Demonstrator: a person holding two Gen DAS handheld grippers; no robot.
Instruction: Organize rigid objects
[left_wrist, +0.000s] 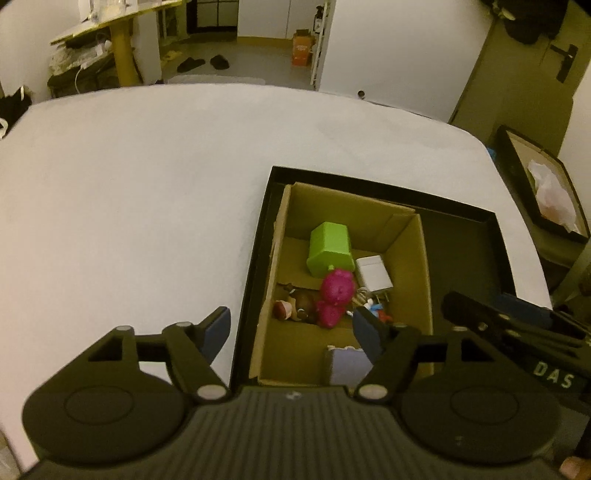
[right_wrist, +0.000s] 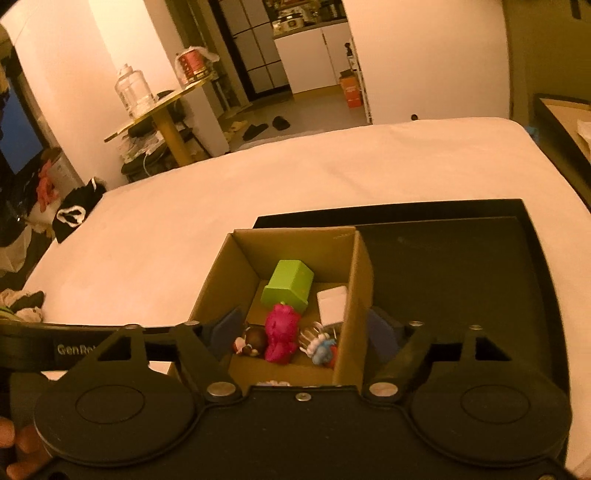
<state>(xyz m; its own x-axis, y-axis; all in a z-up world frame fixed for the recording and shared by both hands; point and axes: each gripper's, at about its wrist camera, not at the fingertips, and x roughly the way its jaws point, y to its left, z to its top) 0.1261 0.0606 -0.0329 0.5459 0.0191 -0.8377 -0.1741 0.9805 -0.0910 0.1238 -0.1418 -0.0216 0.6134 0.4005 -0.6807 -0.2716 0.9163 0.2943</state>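
Left gripper (left_wrist: 290, 328): jaws wide, holding nothing, above the box's near left edge.
Cardboard box (left_wrist: 406, 236): sits in the black tray (left_wrist: 461, 240) on the white table (left_wrist: 129, 184).
Contents: green block (left_wrist: 328, 249), pink toy (left_wrist: 334, 295), white charger (left_wrist: 373, 273), brown figure (left_wrist: 295, 308).
Right gripper (right_wrist: 304, 332): jaws wide, empty, straddling the box's right wall.

**Half-seen things in the cardboard box**

The pale purple thing (left_wrist: 347, 365) at the near end of the cardboard box (left_wrist: 417, 258) is covered along its right side by a finger of the left gripper (left_wrist: 291, 328), and from the right wrist only a sliver of it (right_wrist: 275, 383) clears the gripper body. The small blue, white and red toy (right_wrist: 323, 350) is too tangled and dim to name. The brown figure (right_wrist: 255, 339) sits partly behind a blue pad. The second box (left_wrist: 546, 192) runs off the right edge.
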